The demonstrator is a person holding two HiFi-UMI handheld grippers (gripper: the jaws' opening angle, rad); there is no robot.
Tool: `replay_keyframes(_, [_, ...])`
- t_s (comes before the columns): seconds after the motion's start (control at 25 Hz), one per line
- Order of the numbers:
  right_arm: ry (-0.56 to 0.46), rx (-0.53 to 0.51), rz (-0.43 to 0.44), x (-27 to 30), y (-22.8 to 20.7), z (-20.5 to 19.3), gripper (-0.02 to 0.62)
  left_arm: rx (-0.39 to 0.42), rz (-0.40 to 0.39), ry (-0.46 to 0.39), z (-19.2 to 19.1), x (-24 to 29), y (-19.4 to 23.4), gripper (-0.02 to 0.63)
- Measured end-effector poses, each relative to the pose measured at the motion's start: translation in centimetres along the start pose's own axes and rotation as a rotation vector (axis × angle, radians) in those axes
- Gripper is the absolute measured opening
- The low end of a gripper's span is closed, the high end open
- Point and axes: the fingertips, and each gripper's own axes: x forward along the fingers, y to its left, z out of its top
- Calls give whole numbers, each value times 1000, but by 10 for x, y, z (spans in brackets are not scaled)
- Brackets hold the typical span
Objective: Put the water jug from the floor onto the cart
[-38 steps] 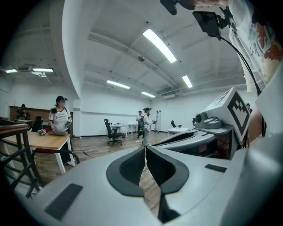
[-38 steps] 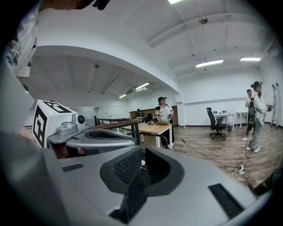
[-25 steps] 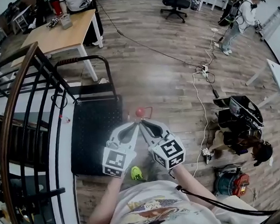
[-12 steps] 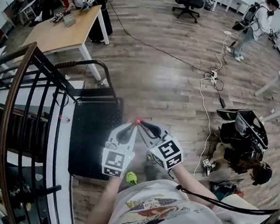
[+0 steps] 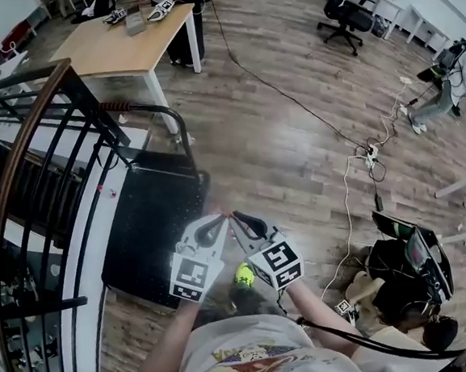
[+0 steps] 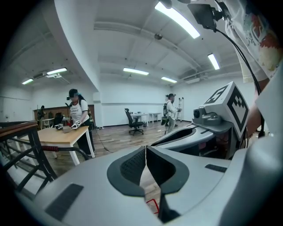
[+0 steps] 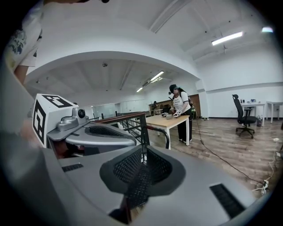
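My head camera looks steeply down on my left tongs (image 5: pixel 219 220) and right tongs (image 5: pixel 235 219), whose own close cameras both face along their jaws toward one bench (image 6: pixel 62 135).

Two grippers (image 5: pixel 222 218) (image 5: pixel 234 217), one cart (image 5: pixel 151 221), one table (image 5: pixel 112 52)

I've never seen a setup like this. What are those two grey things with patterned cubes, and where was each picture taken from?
There is no robot: a person holds a pair of tongs in each hand. The downward picture comes from a camera on their head; it shows the left tongs and right tongs, tips close together, by a black cart on the wood floor. The other two pictures come from cameras riding on each pair, looking along its jaws. Both pairs are shut and hold nothing. The cubes are part of the tongs.
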Motion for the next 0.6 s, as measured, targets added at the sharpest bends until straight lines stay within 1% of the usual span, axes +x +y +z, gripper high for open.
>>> replay_keyframes(0.16, [23, 0, 40, -3, -15, 5, 28, -11, 32, 48, 9, 14, -1, 14])
replay_keyframes(0.24, [39, 3, 47, -1, -22, 2, 28, -7, 32, 60, 7, 23, 0, 14])
replay_keyframes(0.4, [63, 41, 53, 23, -30, -22, 28, -17, 24, 68, -18, 38, 15, 14])
replay_keyframes(0.6, [85, 57, 41, 48, -35, -57, 28, -27, 25, 67, -56, 56, 32, 14])
